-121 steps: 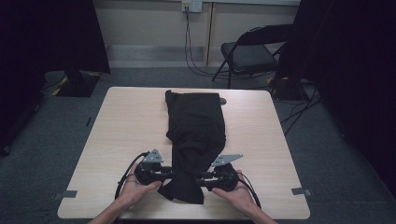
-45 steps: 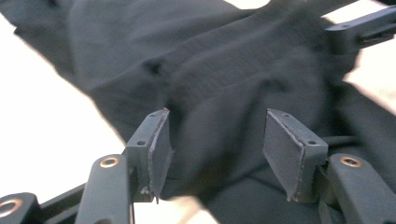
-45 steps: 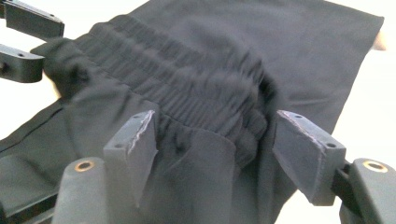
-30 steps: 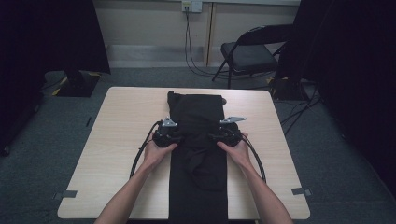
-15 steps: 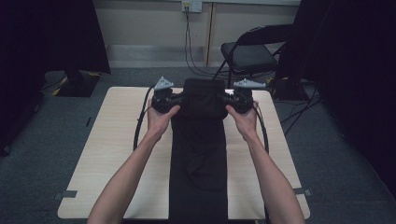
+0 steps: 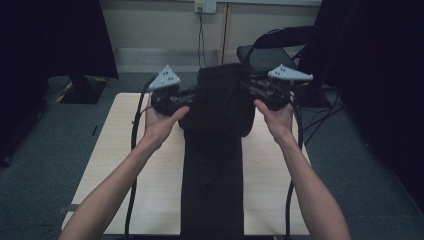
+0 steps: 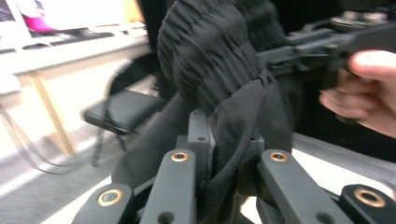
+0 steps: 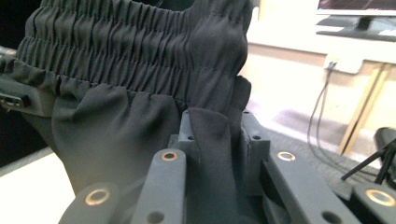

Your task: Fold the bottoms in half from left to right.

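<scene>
The black trousers of thin woven cloth with a gathered elastic waistband (image 6: 214, 165) are what we are handling, and they run down the middle of the pale wooden table (image 6: 150, 200). Nearest to us, the legs lie flat along the tabletop and run off the near edge. Further out the cloth leaves the surface and rises to the waistband, which we hold in the air over the far half of the table.

Our left gripper (image 6: 187, 96) is clamped on the left end of the waistband; in the left gripper view a pinched fold of the trousers (image 7: 219, 93) stands between its jaws. Our right gripper (image 6: 250, 86) is clenched on the right end in the same way, with a tuck of the cloth (image 8: 140, 84) pressed between its pads. Both sets of jaws have just been closing onto the fabric, and the band hangs slack between them rather than taut. Beyond our hands stand a dark folding chair (image 6: 270, 50) and the wall with its socket.

We judge this to be the lifting step of a fold: the waist end is up and the legs serve as the anchor. The next move probably calls for carrying both hands together towards us, level with each other, to lay the waistband over the legs. The lower hem is hidden, so we cannot tell how far that is.
</scene>
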`<action>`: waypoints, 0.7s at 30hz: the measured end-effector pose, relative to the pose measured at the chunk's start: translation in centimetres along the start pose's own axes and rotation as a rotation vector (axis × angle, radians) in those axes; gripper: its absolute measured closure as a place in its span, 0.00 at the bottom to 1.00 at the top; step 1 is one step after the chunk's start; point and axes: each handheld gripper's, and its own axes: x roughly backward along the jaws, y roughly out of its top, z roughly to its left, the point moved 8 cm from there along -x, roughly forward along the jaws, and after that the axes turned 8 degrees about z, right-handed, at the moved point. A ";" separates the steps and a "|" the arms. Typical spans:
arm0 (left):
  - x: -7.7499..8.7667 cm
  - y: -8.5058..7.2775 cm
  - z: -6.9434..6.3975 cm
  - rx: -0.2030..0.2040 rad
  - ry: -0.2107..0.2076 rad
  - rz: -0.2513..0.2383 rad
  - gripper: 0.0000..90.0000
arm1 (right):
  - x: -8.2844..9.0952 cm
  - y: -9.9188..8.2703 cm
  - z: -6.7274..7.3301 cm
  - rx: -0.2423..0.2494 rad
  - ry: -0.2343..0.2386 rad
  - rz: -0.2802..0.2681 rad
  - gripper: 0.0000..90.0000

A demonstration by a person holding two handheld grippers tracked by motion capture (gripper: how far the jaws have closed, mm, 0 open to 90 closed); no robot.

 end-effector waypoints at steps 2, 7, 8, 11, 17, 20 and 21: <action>0.1 -2.4 -1.3 0.014 -0.038 0.021 0.90 | 0.5 -2.4 1.2 0.001 0.034 0.036 0.84; 0.3 -10.6 -4.9 0.042 -0.103 0.123 0.90 | 1.5 -9.2 4.1 -0.022 0.085 0.111 0.84; 0.4 -12.2 -5.3 0.061 -0.114 0.149 0.90 | 1.9 -11.0 5.0 -0.023 0.098 0.111 0.83; 0.3 -16.8 -6.4 0.078 -0.143 0.250 0.88 | 2.7 -15.1 7.0 -0.042 0.134 0.163 0.83; -1.4 -23.3 -7.9 0.077 -0.181 0.425 0.87 | 1.6 -23.1 8.8 -0.090 0.151 0.366 0.83; -2.4 -24.8 -7.8 0.083 -0.166 0.498 0.86 | 0.6 -25.6 9.0 -0.058 0.129 0.455 0.83; -2.8 -25.2 -7.5 0.070 -0.151 0.514 0.85 | 0.4 -25.7 8.8 -0.053 0.125 0.459 0.83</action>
